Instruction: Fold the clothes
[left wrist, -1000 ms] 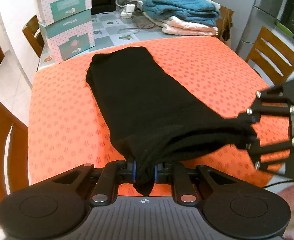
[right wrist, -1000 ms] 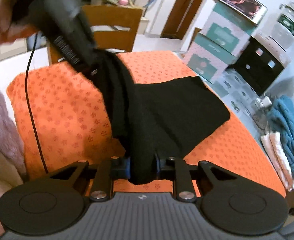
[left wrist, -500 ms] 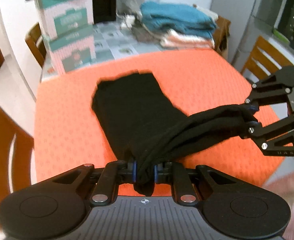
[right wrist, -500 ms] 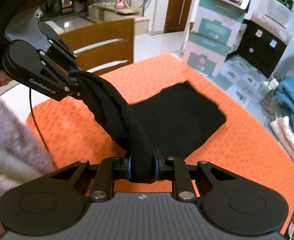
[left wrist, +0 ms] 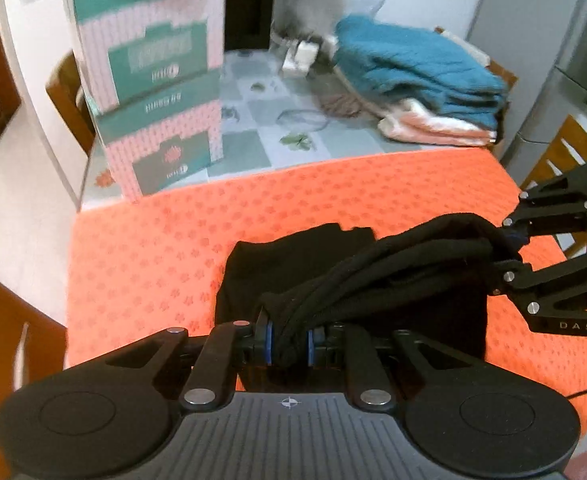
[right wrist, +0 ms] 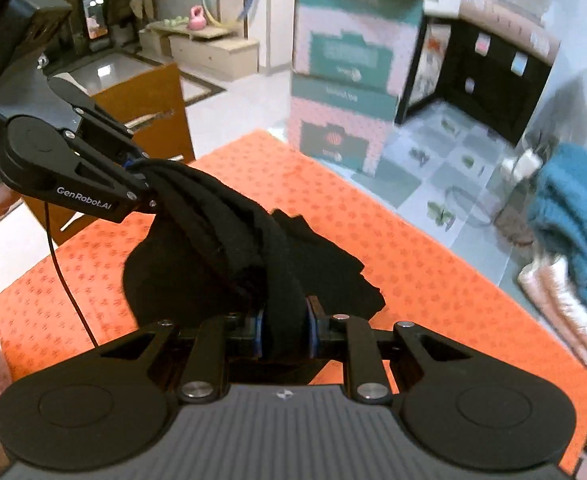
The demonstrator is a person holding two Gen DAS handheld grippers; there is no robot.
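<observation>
A black garment hangs over the orange mat, its near edge bunched and lifted between both grippers. My left gripper is shut on one end of that edge. My right gripper appears at the right of the left wrist view, shut on the other end. In the right wrist view the black garment droops from my right gripper across to my left gripper, and its lower part folds over the part that still lies on the orange mat.
Two stacked pink and green boxes stand at the back left of the table. A pile of folded teal and pink towels lies at the back right. Wooden chairs stand around the table. A black cable trails below the left gripper.
Both grippers have carried the near edge of the garment up and forward toward the far end of the table. The flat part of the garment looks much shorter now.
</observation>
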